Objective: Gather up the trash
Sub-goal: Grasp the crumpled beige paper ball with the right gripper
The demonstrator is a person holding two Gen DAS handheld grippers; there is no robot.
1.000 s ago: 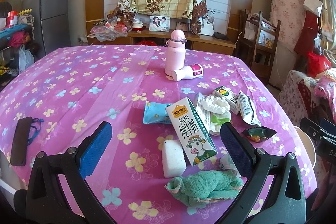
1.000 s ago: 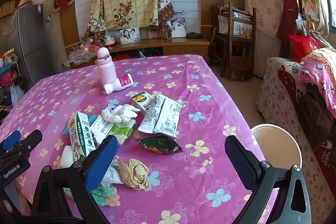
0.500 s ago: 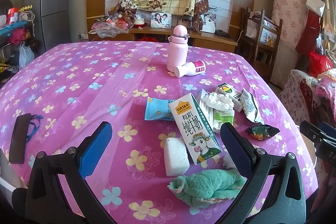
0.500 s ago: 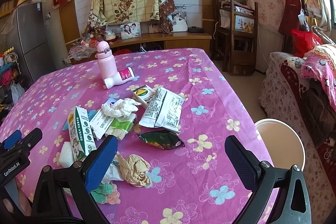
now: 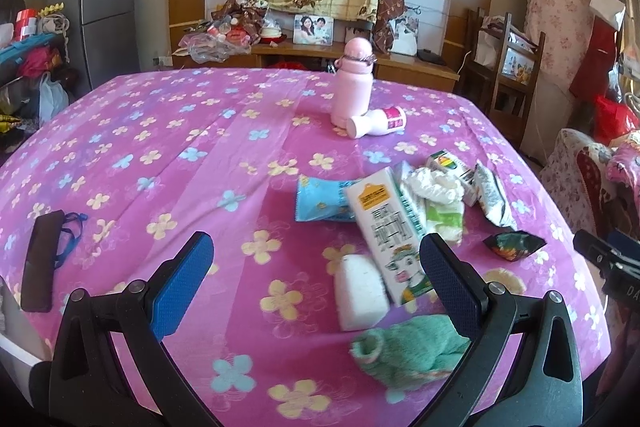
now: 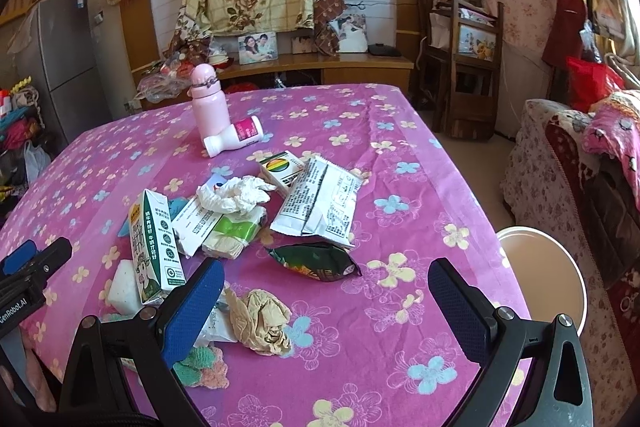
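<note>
Trash lies clustered on the pink flowered tablecloth (image 5: 160, 131): a milk carton (image 5: 390, 233) (image 6: 154, 241), a crumpled white tissue (image 6: 234, 193), two white snack wrappers (image 6: 320, 203), a dark green wrapper (image 6: 316, 261), a crumpled brown paper (image 6: 262, 321), a blue wrapper (image 5: 322, 203) and a small colourful box (image 6: 282, 167). My left gripper (image 5: 316, 285) hovers open above the table, just left of the carton. Over the brown paper and green wrapper my right gripper (image 6: 326, 303) stands open, holding nothing.
A pink flask (image 5: 354, 87) and a toppled white bottle (image 5: 376, 123) stand farther back. A white sponge (image 5: 360, 291) and green cloth (image 5: 412, 351) lie near the front edge. A black case (image 5: 40, 261) lies left. A round white bin (image 6: 544, 279) sits beside the table, right.
Both grippers have drifted slightly forward and lower toward the trash pile; the objects look a bit larger. Nothing was taken hold of, and both stay open.
</note>
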